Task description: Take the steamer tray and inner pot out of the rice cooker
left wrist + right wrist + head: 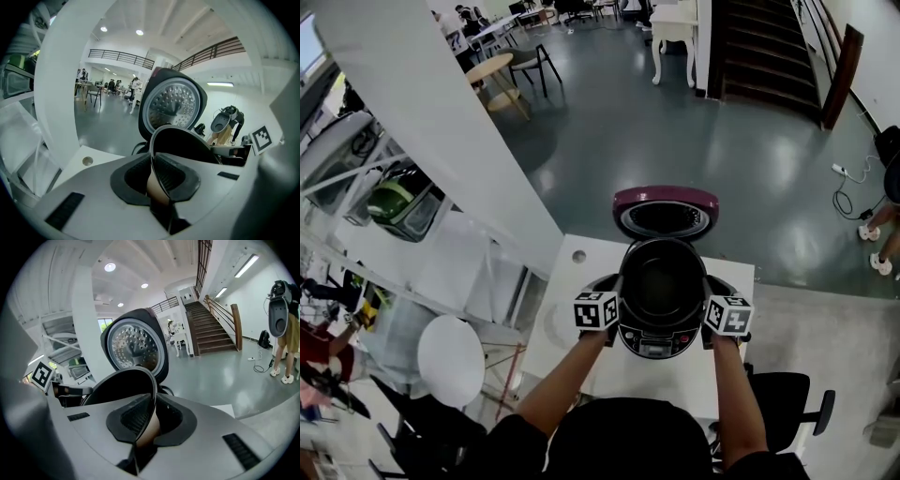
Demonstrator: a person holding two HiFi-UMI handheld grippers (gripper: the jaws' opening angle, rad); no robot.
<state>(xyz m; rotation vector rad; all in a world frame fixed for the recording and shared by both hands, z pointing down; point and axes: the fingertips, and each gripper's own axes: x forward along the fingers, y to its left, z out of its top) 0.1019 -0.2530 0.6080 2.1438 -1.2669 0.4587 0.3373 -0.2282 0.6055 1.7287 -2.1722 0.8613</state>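
Bright, even indoor light from round ceiling lamps (109, 266) and a strip light (247, 266). Soft white glare on the glossy floor (675, 141); only faint shadows. Deep black inside the pot (664, 281), little detail. Heavy fisheye bending in both gripper views, with black corners. Close fingers (180, 180) blurred, far room sharper. Head view crisp mid-frame, stretched and washed-out white toward the left edge.

Inner pot (663, 281) over rice cooker (656, 345) on table (581, 286), lid (666, 212) behind, left gripper (619, 300) and right gripper (709, 304) flanking it
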